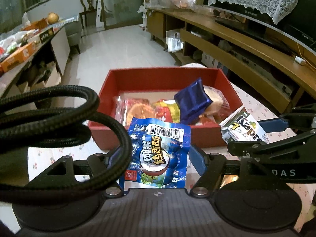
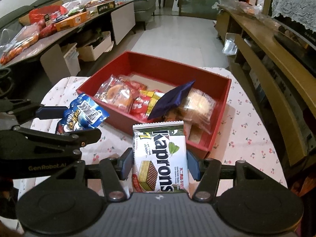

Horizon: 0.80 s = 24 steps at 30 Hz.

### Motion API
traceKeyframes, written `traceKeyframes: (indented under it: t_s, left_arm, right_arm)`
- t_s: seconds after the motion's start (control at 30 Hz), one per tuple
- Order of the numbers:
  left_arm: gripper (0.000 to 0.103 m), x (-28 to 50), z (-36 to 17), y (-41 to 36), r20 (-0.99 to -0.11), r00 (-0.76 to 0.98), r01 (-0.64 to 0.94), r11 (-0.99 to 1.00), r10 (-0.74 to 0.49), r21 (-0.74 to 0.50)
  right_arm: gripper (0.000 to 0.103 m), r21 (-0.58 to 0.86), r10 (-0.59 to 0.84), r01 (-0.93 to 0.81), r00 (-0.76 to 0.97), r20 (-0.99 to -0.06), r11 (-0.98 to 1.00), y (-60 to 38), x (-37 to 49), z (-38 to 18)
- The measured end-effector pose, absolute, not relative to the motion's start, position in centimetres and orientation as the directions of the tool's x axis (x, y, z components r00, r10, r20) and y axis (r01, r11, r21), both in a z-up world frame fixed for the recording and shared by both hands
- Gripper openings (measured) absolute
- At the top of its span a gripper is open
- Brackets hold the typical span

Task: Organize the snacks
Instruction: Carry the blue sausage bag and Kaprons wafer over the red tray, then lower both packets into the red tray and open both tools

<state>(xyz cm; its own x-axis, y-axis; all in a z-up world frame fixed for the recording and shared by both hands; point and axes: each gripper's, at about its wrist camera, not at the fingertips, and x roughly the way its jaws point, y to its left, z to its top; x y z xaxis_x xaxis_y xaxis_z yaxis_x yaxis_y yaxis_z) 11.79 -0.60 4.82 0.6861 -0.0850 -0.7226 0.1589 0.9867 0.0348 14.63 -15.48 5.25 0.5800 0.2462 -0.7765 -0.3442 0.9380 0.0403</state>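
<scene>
In the left wrist view, the left gripper (image 1: 158, 158) is clamping a blue sausage packet (image 1: 158, 154) just short of the red box (image 1: 207, 136). In the right wrist view, the right gripper (image 2: 159, 162) is pinching a Kaprons wafer pack (image 2: 160, 158) before that box's near wall, other snacks (image 2: 138, 100) lying inside.

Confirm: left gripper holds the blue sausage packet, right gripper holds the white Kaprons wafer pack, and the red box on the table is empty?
Not quite: the red cardboard box isn't empty. It already holds several wrapped snacks, including a dark blue foil packet, as the right wrist view shows. The rest stands: left gripper holds the blue sausage packet, right gripper holds the white Kaprons wafer pack.
</scene>
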Motion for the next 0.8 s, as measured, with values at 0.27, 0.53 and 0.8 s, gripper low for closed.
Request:
traceKeyframes:
  t_s: [0.27,0.53,0.8]
  left_arm:
    - [0.076,13.9,5.6,-0.8,-0.699,0.711,0.154,0.987,-0.074,0.052]
    - [0.076,16.7,5.7,-0.6,-0.690,0.720,0.139,0.989,-0.072,0.042]
    - [0.076,20.0,4.7,-0.4,-0.705,0.707,0.115,0.993,-0.056,0.037]
  right_arm:
    - [0.064,0.045,0.243,-0.321,0.611,-0.754,0.946,-15.2,16.4,6.3]
    - [0.064,0.035,0.213,-0.280,0.637,-0.741,0.959,-15.0,19.3,6.5]
    - [0.064,0.041,0.186,-0.237,0.632,-0.752,0.971,-14.8,23.0,5.3]
